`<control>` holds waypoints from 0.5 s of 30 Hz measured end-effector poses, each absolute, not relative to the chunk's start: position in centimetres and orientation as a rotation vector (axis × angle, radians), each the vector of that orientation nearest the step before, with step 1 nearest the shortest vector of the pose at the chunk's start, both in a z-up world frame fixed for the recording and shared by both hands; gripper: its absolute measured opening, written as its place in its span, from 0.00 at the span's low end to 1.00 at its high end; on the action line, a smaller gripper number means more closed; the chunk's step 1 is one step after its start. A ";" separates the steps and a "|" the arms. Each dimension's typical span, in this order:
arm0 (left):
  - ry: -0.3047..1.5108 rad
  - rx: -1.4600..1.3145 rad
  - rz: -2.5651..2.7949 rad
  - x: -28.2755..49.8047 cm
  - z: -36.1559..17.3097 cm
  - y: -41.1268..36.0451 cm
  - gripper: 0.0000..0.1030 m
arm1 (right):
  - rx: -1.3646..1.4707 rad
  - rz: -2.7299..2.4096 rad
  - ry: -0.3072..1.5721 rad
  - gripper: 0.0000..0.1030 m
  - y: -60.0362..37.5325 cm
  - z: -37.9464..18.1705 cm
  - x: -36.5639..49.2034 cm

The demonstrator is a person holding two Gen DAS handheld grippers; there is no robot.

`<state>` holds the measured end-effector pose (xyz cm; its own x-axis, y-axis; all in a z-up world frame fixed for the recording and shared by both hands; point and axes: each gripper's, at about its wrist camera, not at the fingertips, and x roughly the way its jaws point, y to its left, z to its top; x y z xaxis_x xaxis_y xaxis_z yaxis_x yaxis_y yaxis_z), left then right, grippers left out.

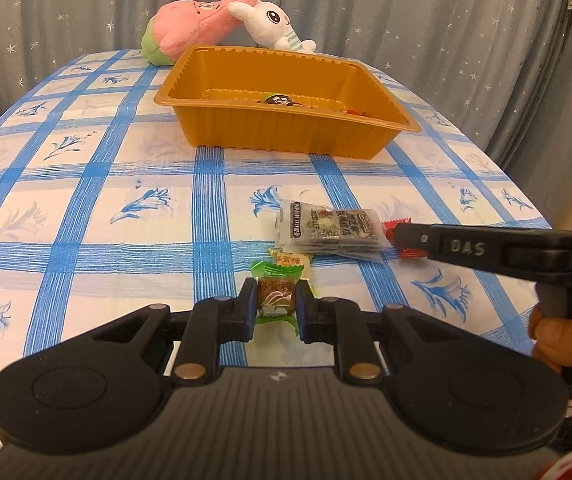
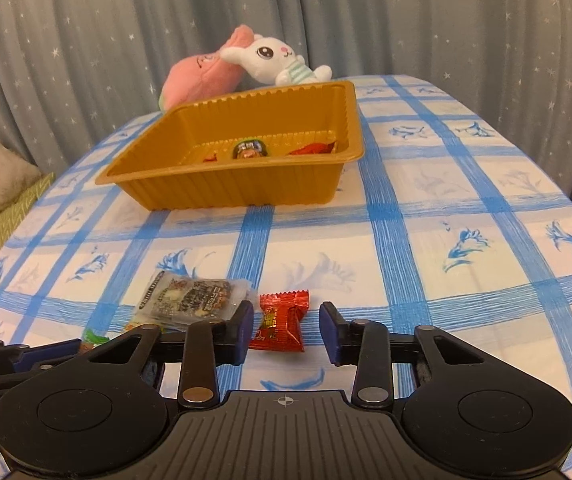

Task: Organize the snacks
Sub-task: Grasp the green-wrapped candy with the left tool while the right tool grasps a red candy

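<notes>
Pick-up step: left tongs (image 1: 276, 306) grip the green candy (image 1: 278, 294), right tongs (image 2: 287, 330) stand open around the red candy (image 2: 280, 322) w/o pressing it; next they must close, then carry both to the orange tray (image 2: 190, 176).

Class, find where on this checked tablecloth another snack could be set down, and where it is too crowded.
Free: the cloth between the orange tray and the loose snacks, and the stretch right of the red candy. Crowded: around the clear packet, where both claws work.

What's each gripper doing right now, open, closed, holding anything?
Left gripper: shut on the green-wrapped candy.
Right gripper: open, jaws either side of the red candy, not yet pressing it.
</notes>
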<state>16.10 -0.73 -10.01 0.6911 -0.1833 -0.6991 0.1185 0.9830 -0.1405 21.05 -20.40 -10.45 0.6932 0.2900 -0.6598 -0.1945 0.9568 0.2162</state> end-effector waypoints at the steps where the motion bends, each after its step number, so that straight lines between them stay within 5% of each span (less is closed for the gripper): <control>1: 0.791 -0.088 -0.170 16.1 -10.0 -0.7 0.17 | 0.125 0.270 0.764 0.35 -20.3 -10.6 21.2; 15: 0.814 -0.111 -0.190 16.4 -10.0 -1.0 0.17 | 0.073 0.241 0.756 0.21 -20.2 -10.8 20.2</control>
<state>16.42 -0.99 -10.04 0.6710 -0.2113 -0.7107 0.1258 0.9771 -0.1717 20.24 -20.15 -10.84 0.7014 0.2420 -0.6704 -0.1899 0.9701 0.1514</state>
